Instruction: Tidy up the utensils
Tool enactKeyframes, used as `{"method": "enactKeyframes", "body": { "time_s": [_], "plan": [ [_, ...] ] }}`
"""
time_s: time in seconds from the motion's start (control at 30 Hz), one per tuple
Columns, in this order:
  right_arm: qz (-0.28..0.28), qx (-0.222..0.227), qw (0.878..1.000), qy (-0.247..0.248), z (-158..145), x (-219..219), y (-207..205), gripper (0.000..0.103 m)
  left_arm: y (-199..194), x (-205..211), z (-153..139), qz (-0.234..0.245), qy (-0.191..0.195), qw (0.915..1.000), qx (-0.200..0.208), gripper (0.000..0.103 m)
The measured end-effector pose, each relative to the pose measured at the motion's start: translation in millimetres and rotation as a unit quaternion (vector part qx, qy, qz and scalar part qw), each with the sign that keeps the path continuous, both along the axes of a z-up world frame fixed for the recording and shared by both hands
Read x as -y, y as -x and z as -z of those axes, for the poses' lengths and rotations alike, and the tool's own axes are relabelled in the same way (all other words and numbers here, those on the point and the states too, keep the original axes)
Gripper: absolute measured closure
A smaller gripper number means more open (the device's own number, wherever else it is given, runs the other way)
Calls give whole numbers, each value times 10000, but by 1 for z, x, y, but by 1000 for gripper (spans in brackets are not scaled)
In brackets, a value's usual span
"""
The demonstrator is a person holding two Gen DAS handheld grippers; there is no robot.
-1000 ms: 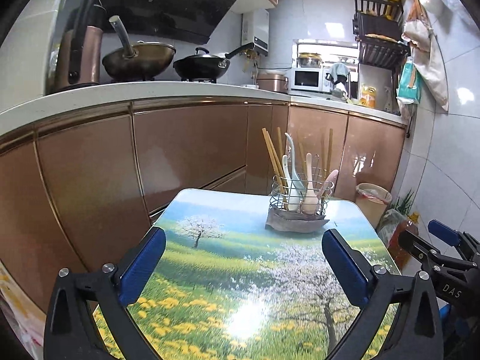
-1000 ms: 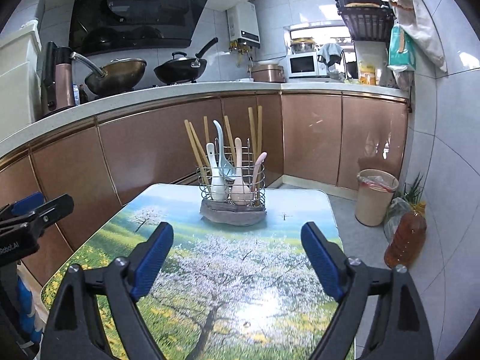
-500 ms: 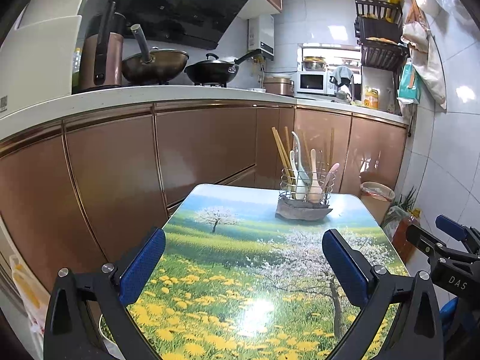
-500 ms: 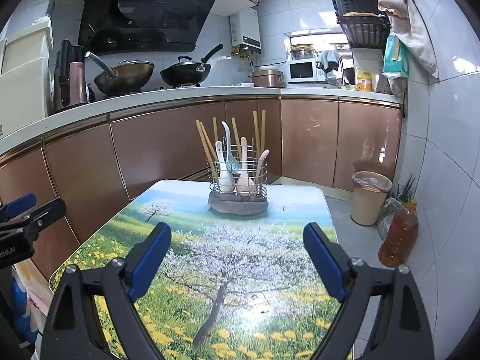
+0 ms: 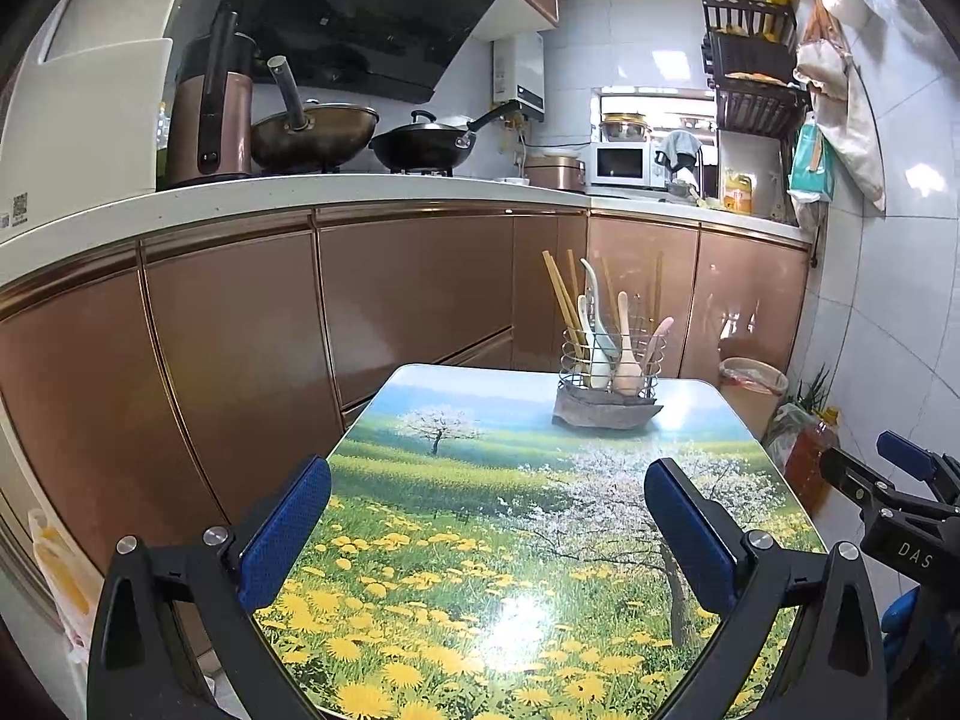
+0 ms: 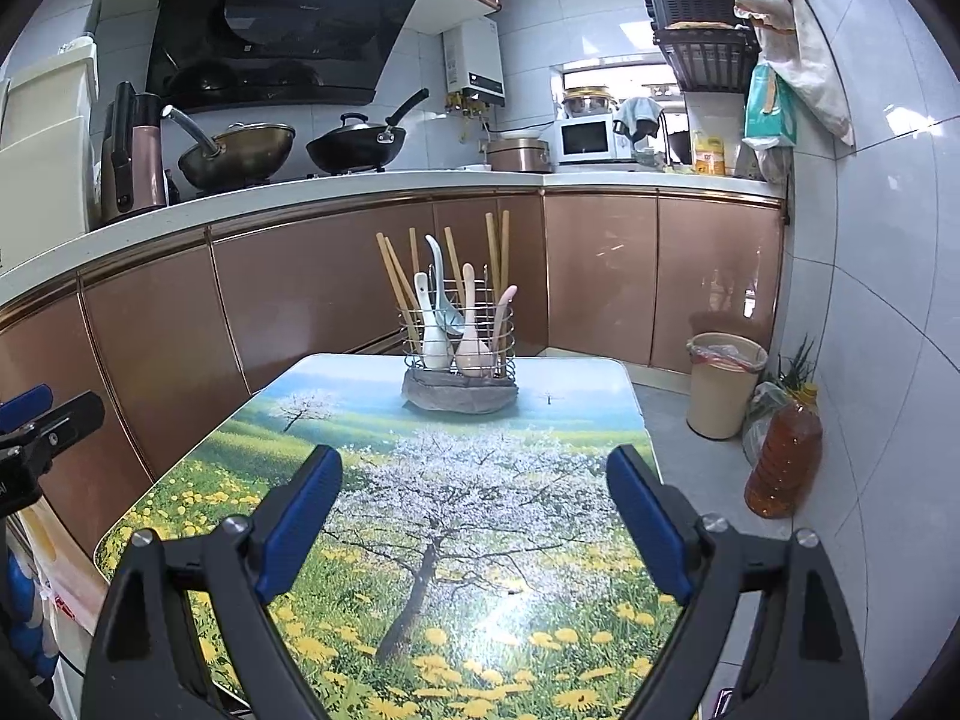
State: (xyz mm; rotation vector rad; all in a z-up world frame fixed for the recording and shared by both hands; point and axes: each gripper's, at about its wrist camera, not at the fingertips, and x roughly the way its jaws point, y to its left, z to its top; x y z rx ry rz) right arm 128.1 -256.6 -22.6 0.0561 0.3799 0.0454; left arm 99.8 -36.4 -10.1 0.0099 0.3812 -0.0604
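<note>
Both my tongs hang over the near end of the table [image 6: 576, 384] with nothing between their blue pads: the left gripper [image 5: 486, 531] stands wide apart, and so does the right gripper [image 6: 474, 519]. The utensils are all gathered at the far end, standing in a wire utensil basket [image 6: 457, 339] that sits on a grey folded cloth [image 6: 459, 397]. Wooden chopsticks [image 6: 393, 276] lean up and outward from it, handles high, and the ceramic spoons [image 6: 437, 336] stand bowl-down with their handles rising past the rim. So every long axis runs close to upright, tilted a little off the vertical.

From my right tongs the basket lies straight ahead and nearly centred between the fingers; from my left tongs it lies ahead and off to the right (the wire utensil basket [image 5: 611, 360] sits past my right-hand pad in that view). By that I judge the right hand the better lined up, though neither is close.

No utensil lies loose on the table that I can see. That fits a sorting already finished, with everything stowed upright, and it equally fits a basket whose contents are due to come out and be rearranged; these views do not settle which.
</note>
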Motion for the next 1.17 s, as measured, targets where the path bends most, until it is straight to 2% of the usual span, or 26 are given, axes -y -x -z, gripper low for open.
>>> {"method": "enactKeyframes", "body": {
  "time_s": [1.17],
  "plan": [
    [-27, 128, 9999, 93, -6, -6, 16, 13, 17, -12, 0, -94, 81, 9999, -3, 0]
  ]
}}
